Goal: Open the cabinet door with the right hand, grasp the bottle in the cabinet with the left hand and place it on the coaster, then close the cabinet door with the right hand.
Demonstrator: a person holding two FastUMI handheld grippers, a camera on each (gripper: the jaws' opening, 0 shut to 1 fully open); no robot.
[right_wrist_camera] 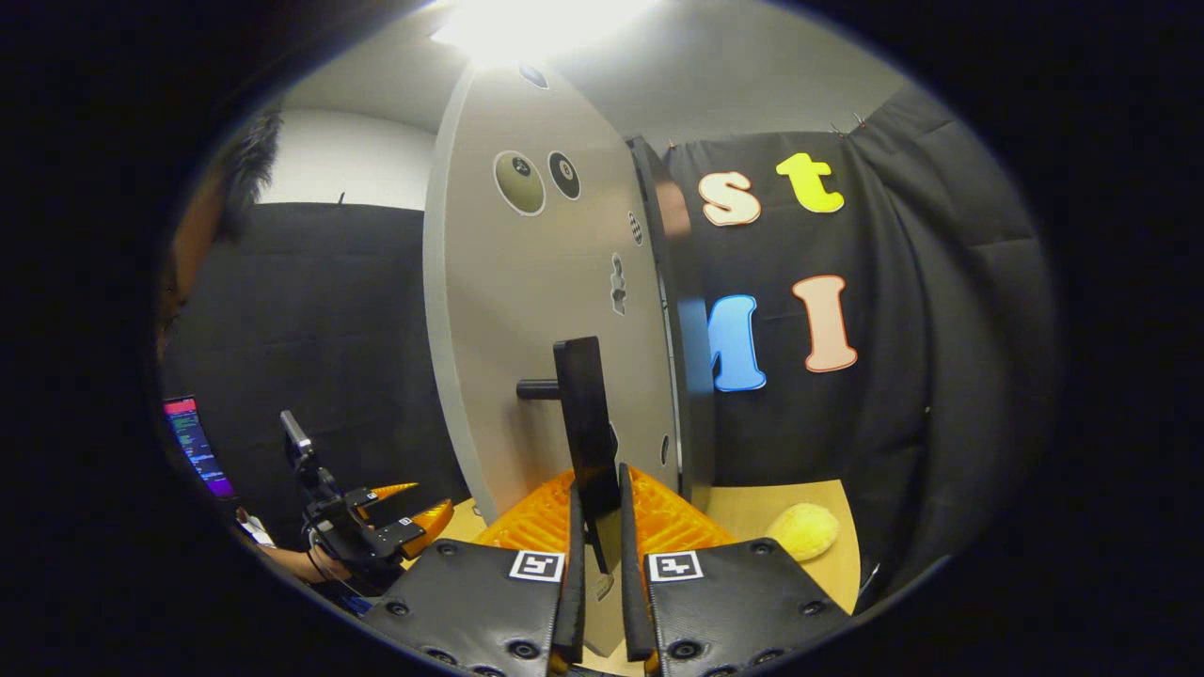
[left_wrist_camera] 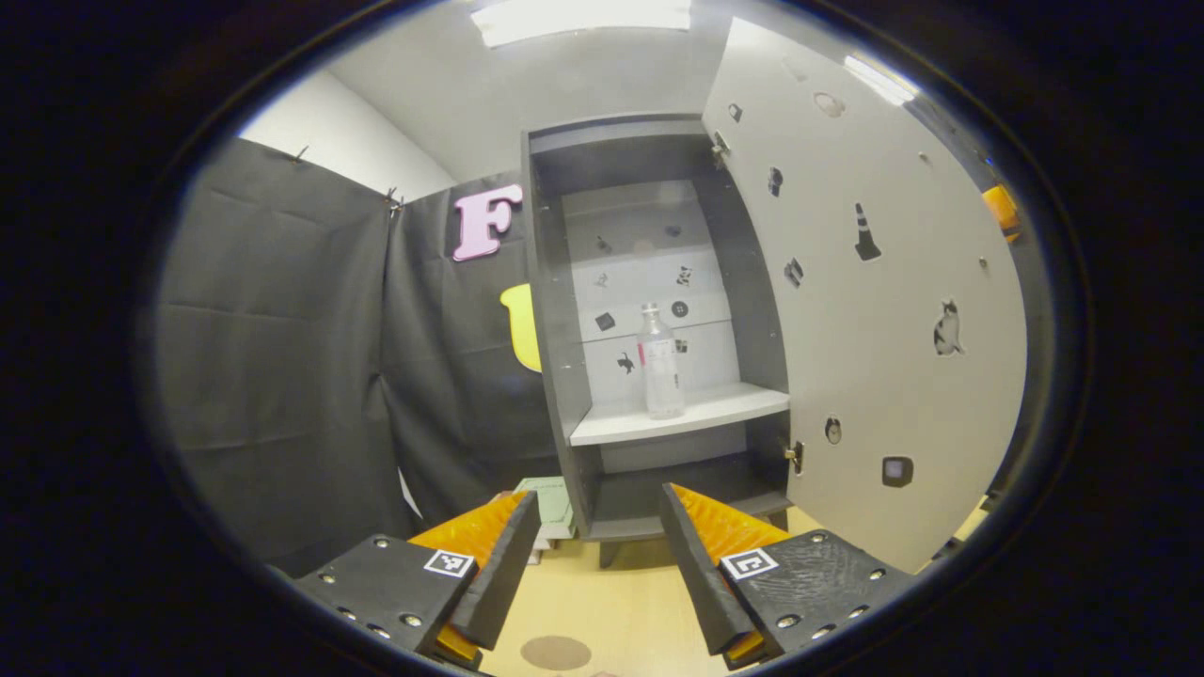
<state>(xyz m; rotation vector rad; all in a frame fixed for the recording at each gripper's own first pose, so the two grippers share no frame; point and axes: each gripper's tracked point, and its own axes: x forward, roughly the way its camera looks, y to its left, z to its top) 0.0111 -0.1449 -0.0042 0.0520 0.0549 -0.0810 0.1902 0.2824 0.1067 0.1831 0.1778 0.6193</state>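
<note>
On the white shelf [left_wrist_camera: 691,415] of the open cabinet [left_wrist_camera: 555,310] the bottle [left_wrist_camera: 660,362] is seen upright — the left gripper [left_wrist_camera: 593,555] is held before it, fingers spread and empty, while the right gripper [right_wrist_camera: 602,555] is clamped on the door handle [right_wrist_camera: 585,423] of the cabinet door [right_wrist_camera: 527,310].

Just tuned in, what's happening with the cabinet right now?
The right gripper is shut on the door handle, holding the cabinet door swung open. The left gripper is open and empty, pointed at the cabinet from a distance. The bottle stands upright on the shelf, untouched. The coaster lies on the table below the left gripper.
</note>
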